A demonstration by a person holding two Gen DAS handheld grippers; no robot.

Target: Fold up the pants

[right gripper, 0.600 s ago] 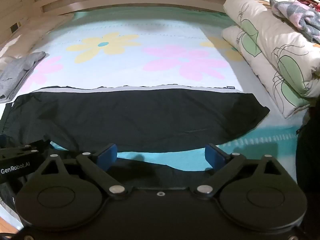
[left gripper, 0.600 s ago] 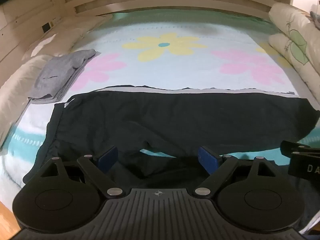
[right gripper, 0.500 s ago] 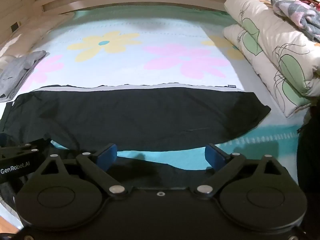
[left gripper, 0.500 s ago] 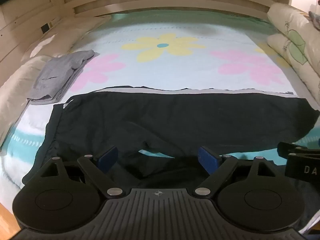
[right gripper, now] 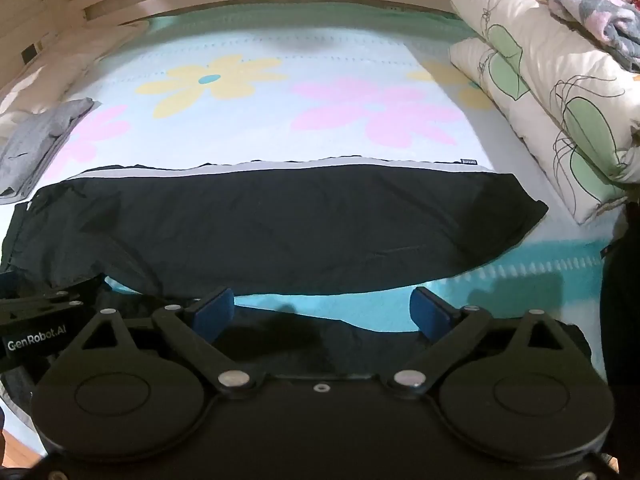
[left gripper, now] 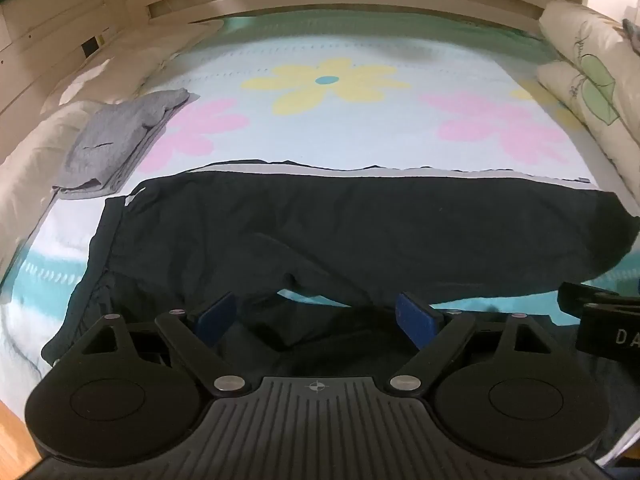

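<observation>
Black left claw point(left gripper: 316, 318) and right claw point(right gripper: 320, 312), blue pads, silver screws.

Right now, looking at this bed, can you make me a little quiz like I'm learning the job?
1. True or false: the black pants lie spread across the flowered bedspread.
2. Which colour is the folded cloth near the left edge of the bed? A red, B grey, C yellow.
3. Fill in: both sets of tongs, left and right, stand ____, gripping nothing.

Key: 1 true. 2 B. 3 open.
</observation>
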